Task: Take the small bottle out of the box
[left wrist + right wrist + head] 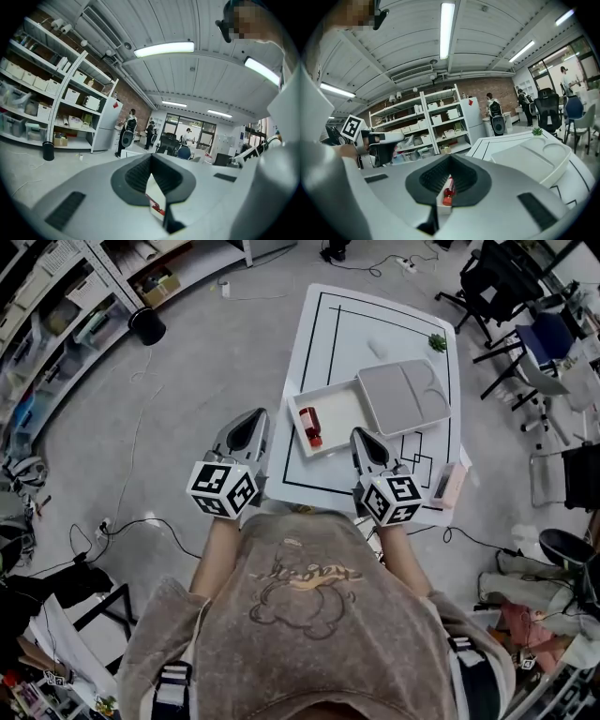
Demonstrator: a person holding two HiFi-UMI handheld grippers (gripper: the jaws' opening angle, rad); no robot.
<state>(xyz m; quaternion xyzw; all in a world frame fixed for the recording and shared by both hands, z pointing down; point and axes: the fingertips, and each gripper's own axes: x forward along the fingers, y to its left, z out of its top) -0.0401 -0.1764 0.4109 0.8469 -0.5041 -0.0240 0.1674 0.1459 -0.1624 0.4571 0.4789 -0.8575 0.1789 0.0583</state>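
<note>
A white table (375, 324) seen from above carries an open box (342, 413), its grey lid (403, 395) lying at the box's far right. The left gripper (255, 418) and right gripper (362, 435) hover near the box, one on each side, fingers (136, 176) closed on nothing. The small bottle (310, 426) lies in the box's left part, so the reach seems barely begun: next, one gripper must open, lower over it and close.
</note>
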